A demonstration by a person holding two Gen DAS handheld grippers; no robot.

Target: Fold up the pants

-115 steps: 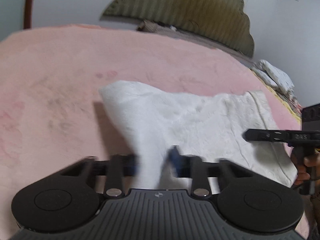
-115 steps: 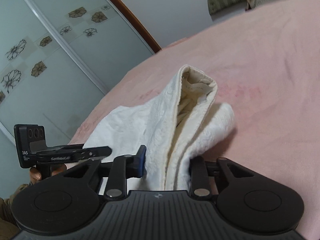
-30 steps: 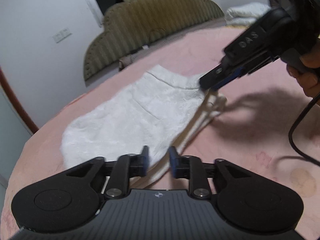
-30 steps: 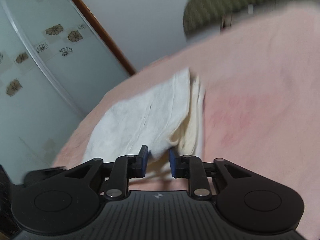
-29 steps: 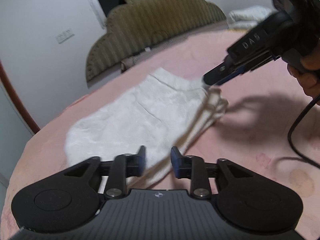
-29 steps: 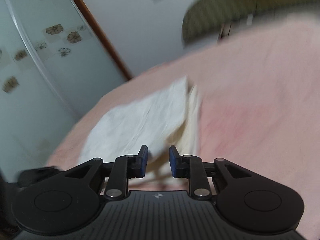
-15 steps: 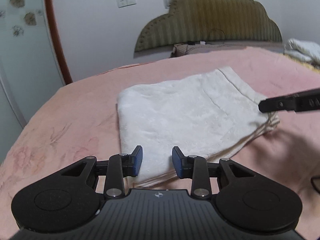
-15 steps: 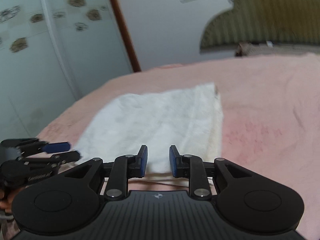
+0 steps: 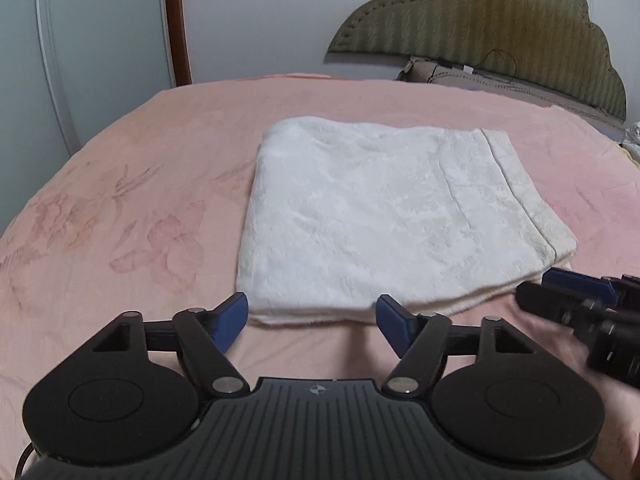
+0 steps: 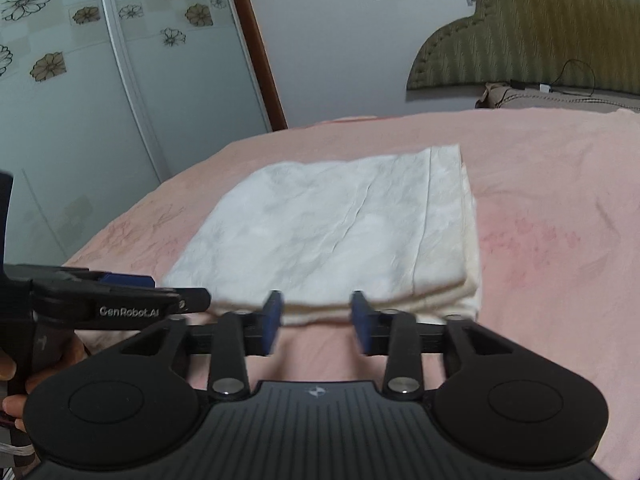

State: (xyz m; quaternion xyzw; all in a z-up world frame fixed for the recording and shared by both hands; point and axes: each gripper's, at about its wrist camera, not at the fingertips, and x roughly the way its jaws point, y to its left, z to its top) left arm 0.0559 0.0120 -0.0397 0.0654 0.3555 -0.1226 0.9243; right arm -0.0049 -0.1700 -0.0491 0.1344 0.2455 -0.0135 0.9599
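Both grippers have let go and backed off since a second ago, when the right one was pinching the corner of the cloth and the left sat half closed over its near edge. Now the left gripper (image 9: 312, 322) is spread wide with nothing in it, blue pads (image 9: 230, 320) hanging just short of the pants' near edge. Same story for the right gripper (image 10: 316, 322): jaws parted, not quite as wide, empty, and a bit blurry.

Moving outward, the pants (image 9: 384, 220) lie folded into a flat white rectangle on the pink bedspread (image 9: 132, 200), at about 12 o'clock from the left gripper. You can see the stacked layers along the near edge and at the corner around 3 o'clock in the left view. In the right view the pants (image 10: 340, 232) also sit straight ahead at 12, with the layered edge right by the fingertips.

From the left camera, the right gripper (image 9: 560, 296) pokes in at 3 o'clock, close to the pants' near right corner. From the right camera, the left gripper (image 10: 160, 298) comes in at 9 o'clock beside the near left corner.

Farther out there's a padded olive headboard (image 9: 500, 28) at 1 o'clock and a sliding door with flower prints (image 10: 80, 60) at 10 to 11 o'clock.
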